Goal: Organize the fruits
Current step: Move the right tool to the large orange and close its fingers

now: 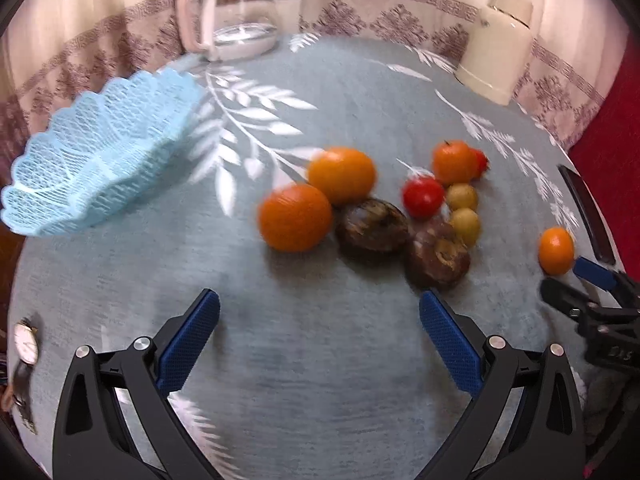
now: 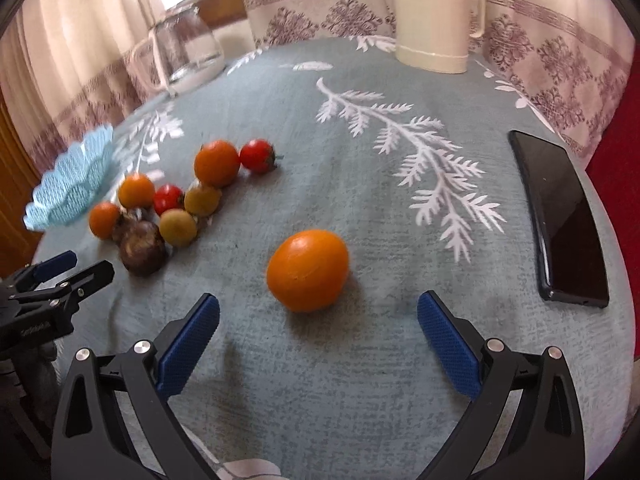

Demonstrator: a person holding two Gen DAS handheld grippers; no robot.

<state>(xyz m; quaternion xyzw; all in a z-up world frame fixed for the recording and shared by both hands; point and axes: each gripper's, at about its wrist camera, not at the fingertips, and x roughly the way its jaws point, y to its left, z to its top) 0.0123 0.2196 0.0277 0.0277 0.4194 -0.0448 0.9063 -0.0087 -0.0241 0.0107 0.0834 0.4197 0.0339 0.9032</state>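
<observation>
1. Progress: nothing sorted yet as far as visible; blue lattice basket (image 1: 100, 160) sits at far left of the table, its visible inside shows no fruit, though the near part of the bowl is hidden by its rim
2. Left gripper (image 1: 320, 320) jaws spread wide, nothing between them, hovering over bare grey-blue tablecloth (image 1: 320, 380) near the front of the fruit cluster
3. Right gripper (image 2: 318, 320) also wide open and empty, lined up just short of a lone orange fruit (image 2: 308, 270) that lies apart from the rest; fruit sits ahead of the gap, not yet between the pads
4. Main cluster, centre of left view: two large orange fruits (image 1: 296, 218) touching, two dark brown wrinkled fruits (image 1: 372, 228) just beside them, a red cherry tomato (image 1: 423, 198), two small yellow-green fruits (image 1: 464, 224), a smaller orange fruit (image 1: 454, 162) with a second red one behind it
5. All of these are on the cloth, well apart from the basket
6. Left to do, by judgement: every fruit still needs to go in the basket; lone orange looks like the right side's first pick
7. Non-task items: glass jug (image 1: 236, 12) far left, cream kettle (image 2: 434, 16) far right, black phone (image 2: 560, 220) at right edge, wristwatch (image 1: 26, 346) near left
</observation>
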